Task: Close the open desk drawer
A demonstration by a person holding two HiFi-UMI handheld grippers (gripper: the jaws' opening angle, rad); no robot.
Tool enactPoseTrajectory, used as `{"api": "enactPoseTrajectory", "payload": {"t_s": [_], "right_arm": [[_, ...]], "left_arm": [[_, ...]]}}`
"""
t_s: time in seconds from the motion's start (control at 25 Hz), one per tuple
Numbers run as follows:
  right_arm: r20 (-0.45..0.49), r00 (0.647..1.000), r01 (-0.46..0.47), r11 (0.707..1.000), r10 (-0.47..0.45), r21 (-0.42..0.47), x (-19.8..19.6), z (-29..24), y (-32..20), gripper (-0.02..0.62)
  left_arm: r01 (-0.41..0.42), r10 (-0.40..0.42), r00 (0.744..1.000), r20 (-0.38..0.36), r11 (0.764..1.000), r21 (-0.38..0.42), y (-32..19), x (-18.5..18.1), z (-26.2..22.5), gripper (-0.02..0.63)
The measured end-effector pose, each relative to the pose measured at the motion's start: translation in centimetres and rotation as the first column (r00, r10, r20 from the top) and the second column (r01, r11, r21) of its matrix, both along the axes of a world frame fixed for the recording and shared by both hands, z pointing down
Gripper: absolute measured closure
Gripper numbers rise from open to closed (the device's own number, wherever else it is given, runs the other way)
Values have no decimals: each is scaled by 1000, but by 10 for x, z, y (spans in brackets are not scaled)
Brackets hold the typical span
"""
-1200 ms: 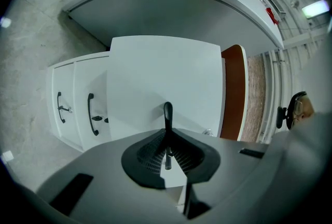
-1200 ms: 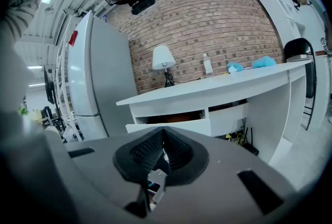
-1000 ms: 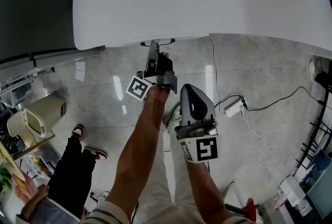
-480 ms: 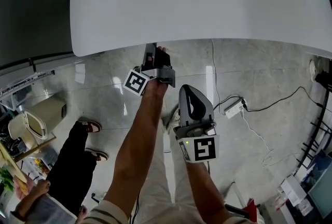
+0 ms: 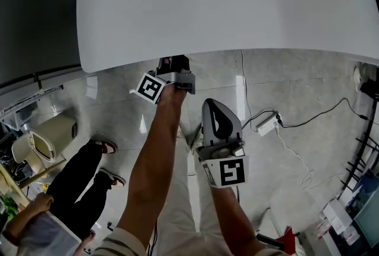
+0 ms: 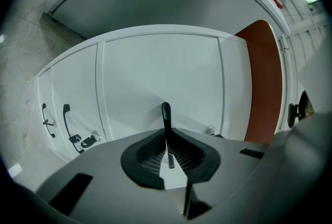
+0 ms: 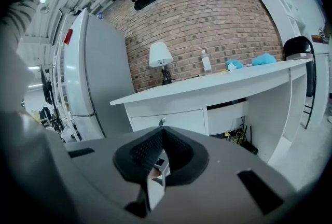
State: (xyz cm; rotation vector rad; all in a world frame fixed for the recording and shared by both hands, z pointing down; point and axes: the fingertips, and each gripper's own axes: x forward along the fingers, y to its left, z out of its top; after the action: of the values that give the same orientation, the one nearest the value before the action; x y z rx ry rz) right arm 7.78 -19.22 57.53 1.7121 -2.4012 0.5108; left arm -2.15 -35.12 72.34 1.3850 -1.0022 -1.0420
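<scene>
White desk (image 5: 225, 0); I see only the drawer front (image 6: 155, 72), inside hidden. My left gripper (image 6: 167, 137) pinches its handle (image 6: 165, 114), bar upright in-frame; right gripper (image 7: 162, 135) jaws together, empty.

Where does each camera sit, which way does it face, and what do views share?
Head view: on the person's head, facing steeply down at desk top and floor; shows both forearms, left gripper, right gripper.
Left gripper view: on that gripper, facing the drawer front; jaws grip the drawer handle.
Right gripper view: on that gripper, facing a desk and brick wall; jaws together, empty.
Shared: head view also shows both grippers.
</scene>
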Motion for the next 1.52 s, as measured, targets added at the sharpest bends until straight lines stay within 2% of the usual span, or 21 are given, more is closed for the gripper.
{"api": "enactPoseTrajectory", "payload": {"t_s": [0.24, 0.48, 0.6, 0.92, 1.32, 1.52], "right_arm": [[0, 1000, 1, 1000, -1, -6, 0, 4, -2, 584], [36, 998, -49, 999, 49, -21, 9, 5, 6, 584], [35, 998, -58, 998, 59, -27, 11, 4, 8, 584], [35, 998, -61, 998, 61, -5, 11, -9, 9, 584], [50, 997, -52, 998, 51, 22, 5, -33, 22, 584], [59, 997, -52, 998, 50, 28, 5, -50, 25, 584]], "left_arm": [[29, -29, 1000, -5, 1000, -1, -3, -1, 1, 577], [-51, 50, 999, 5, 998, 35, 0, 1, 0, 574], [-52, 53, 999, -12, 998, 27, 3, 2, -1, 574], [-25, 25, 999, -47, 1000, 3, 54, -9, 7, 574], [-26, 26, 1000, -9, 999, 32, 96, -10, -46, 598], [-48, 42, 995, 87, 997, 57, 109, -13, -94, 600]]}}
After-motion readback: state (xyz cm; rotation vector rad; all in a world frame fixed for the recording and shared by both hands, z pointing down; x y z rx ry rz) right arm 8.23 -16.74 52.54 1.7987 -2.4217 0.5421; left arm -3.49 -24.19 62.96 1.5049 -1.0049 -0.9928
